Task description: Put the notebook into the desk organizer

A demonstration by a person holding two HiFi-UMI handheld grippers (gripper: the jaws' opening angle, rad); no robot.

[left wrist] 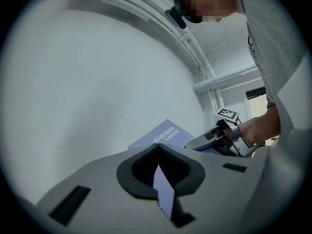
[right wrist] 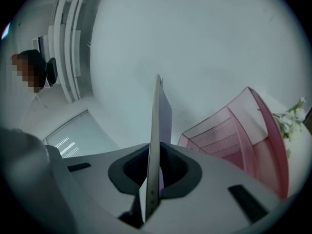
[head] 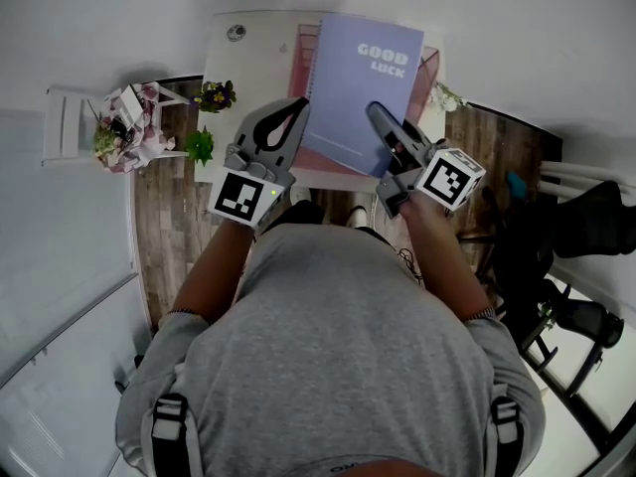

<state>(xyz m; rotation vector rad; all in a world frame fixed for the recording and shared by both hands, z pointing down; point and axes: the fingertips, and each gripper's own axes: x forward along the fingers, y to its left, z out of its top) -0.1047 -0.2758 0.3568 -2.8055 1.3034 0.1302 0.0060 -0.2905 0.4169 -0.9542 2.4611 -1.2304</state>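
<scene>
A lilac spiral notebook (head: 358, 87) printed "GOOD LUCK" hangs above the pink mesh desk organizer (head: 429, 76), tilted, cover facing up. My left gripper (head: 295, 107) is shut on its spiral left edge; in the left gripper view a sliver of the notebook (left wrist: 165, 189) runs between the closed jaws (left wrist: 158, 147). My right gripper (head: 378, 115) is shut on the notebook's lower right part. In the right gripper view the notebook (right wrist: 157, 126) stands edge-on between the jaws (right wrist: 155, 152), and the organizer's (right wrist: 234, 130) slanted compartments lie just to its right.
The organizer sits on a white desk (head: 248, 48). Small potted plants (head: 214, 95) and a bouquet (head: 124, 132) stand to the left, and white flowers (head: 447, 97) to the organizer's right. A dark chair (head: 556, 237) is at the far right on the wooden floor.
</scene>
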